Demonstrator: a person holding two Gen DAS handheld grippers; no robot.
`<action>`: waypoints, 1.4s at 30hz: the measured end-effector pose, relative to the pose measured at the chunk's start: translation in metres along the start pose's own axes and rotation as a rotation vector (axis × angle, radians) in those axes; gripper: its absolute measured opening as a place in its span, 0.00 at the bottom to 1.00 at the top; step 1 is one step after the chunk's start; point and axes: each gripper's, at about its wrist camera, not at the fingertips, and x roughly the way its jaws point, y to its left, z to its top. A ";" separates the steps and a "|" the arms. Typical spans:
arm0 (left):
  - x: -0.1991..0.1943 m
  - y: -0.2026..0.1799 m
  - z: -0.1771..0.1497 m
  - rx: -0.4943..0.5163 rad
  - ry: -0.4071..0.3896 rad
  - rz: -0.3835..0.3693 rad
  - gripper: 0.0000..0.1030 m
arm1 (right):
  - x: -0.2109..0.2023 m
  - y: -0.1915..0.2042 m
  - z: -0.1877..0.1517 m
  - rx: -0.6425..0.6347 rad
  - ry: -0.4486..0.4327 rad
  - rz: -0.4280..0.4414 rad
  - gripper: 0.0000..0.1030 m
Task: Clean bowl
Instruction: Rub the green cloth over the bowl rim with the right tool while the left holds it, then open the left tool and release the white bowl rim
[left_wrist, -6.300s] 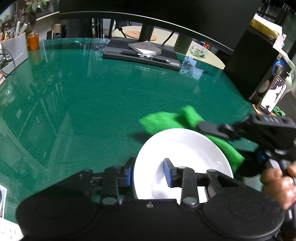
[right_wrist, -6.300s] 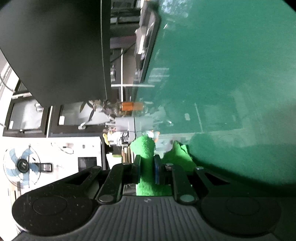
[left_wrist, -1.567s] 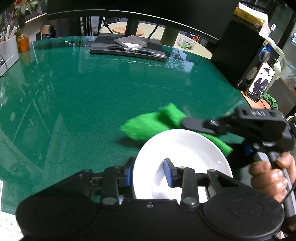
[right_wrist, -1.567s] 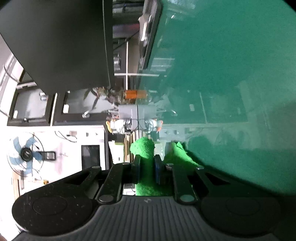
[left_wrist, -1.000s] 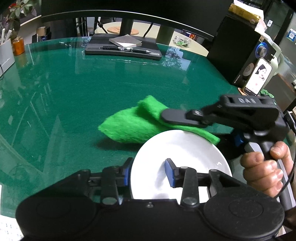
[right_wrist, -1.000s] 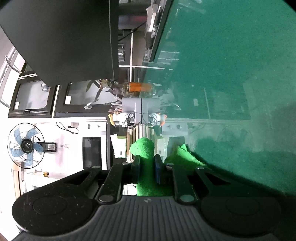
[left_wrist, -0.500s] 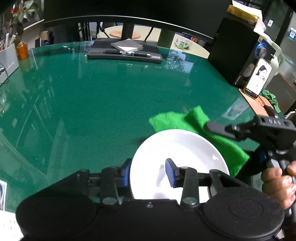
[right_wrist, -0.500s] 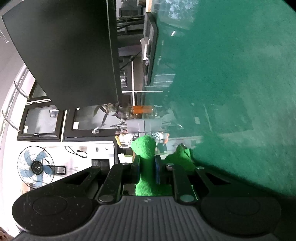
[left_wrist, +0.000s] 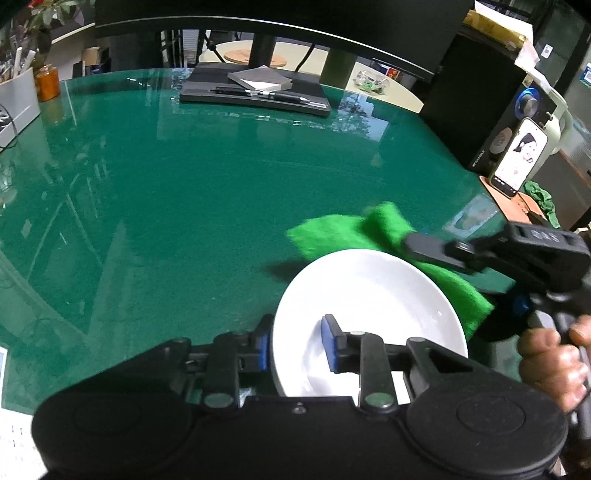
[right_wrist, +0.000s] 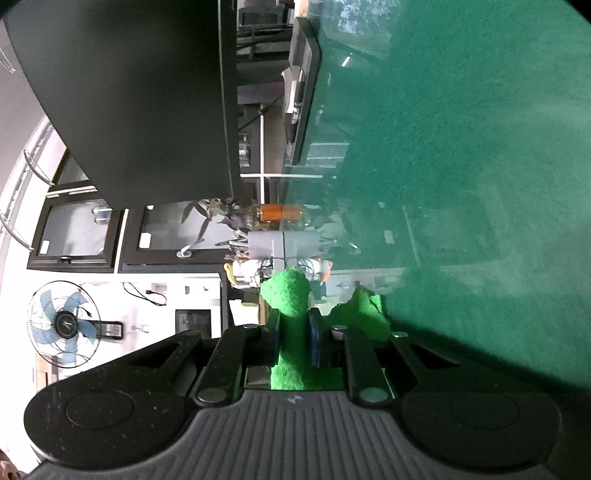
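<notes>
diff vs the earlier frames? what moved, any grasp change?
The green cloth, clamped in the right gripper, swept out leftward past the far rim of the white bowl about a second ago, then swung back to the right, where it sits now. No grasp change: the left gripper stays shut on the bowl's near rim, right jaws stay shut on the cloth. Bowl and green table unchanged.

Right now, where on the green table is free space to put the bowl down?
The wide middle of the green table is bare, between the black tray at the far edge and the white bowl. It is crowded on the right, with the green cloth, right claw and phone.
</notes>
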 end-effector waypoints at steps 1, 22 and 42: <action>0.000 0.000 0.000 0.000 0.000 -0.002 0.27 | 0.005 0.001 0.002 -0.005 0.010 -0.003 0.16; 0.002 -0.002 0.000 0.014 0.001 -0.010 0.29 | 0.020 0.006 0.003 -0.037 0.062 -0.001 0.16; 0.004 -0.005 0.001 0.010 0.000 -0.023 0.37 | -0.013 -0.003 -0.011 -0.095 -0.027 0.084 0.17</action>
